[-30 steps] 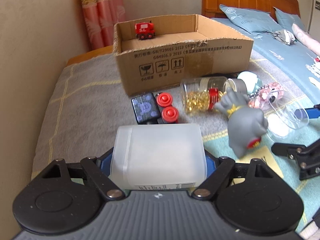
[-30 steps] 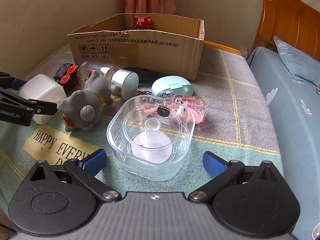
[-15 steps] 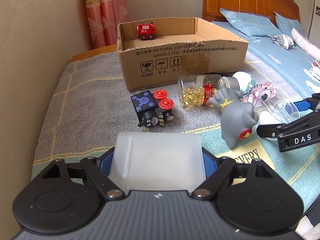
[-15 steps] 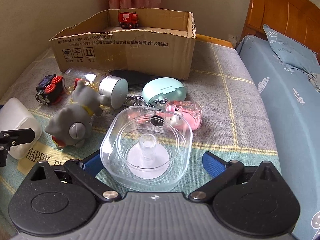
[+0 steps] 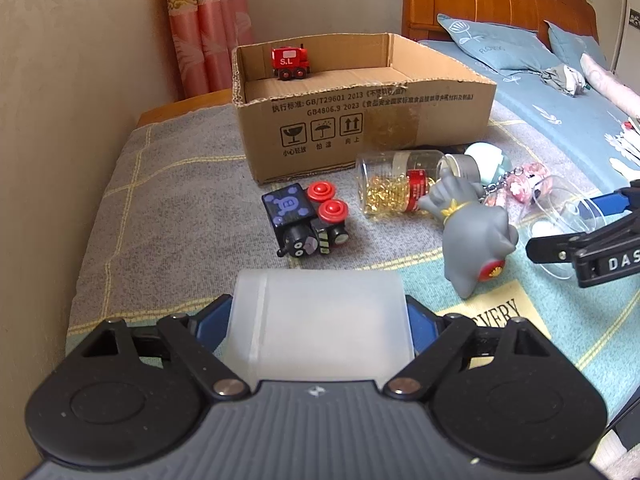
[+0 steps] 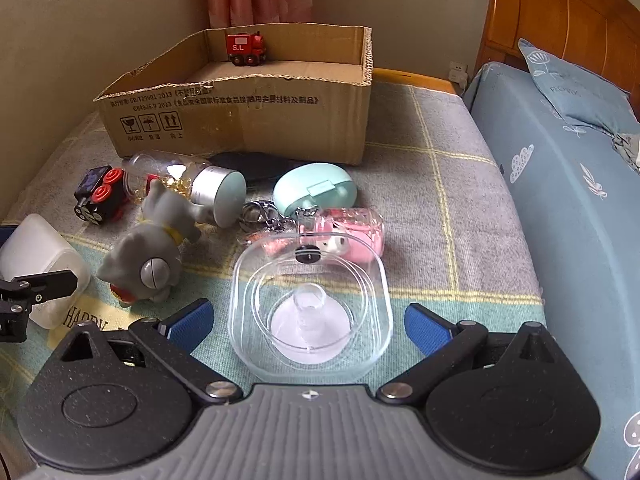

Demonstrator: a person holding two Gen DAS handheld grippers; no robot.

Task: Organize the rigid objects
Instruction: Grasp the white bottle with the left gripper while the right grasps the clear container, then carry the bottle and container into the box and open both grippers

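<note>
My left gripper (image 5: 320, 316) is shut on a frosted white plastic box (image 5: 320, 320), held above the blanket; the box also shows in the right wrist view (image 6: 40, 264). My right gripper (image 6: 308, 320) is open, with a clear plastic container (image 6: 312, 304) lying between its blue pads (image 6: 188, 318) without touching them. An open cardboard box (image 5: 360, 116) stands at the back with a red toy train (image 5: 289, 63) inside. In front of it lie a black toy train (image 5: 308, 220), a glass jar of gold bits (image 5: 400, 188) and a grey cat figure (image 5: 472, 236).
A mint green case (image 6: 316, 190), a pink keychain charm (image 6: 348, 232) and a flat black object (image 6: 252, 162) lie near the cardboard box. A wall runs along the left. A bed with blue bedding (image 6: 580, 208) and wooden headboard lies to the right.
My left gripper has lifted and drawn back with the white box, away from the black train. My right gripper has risen a little over the clear container, still open.
</note>
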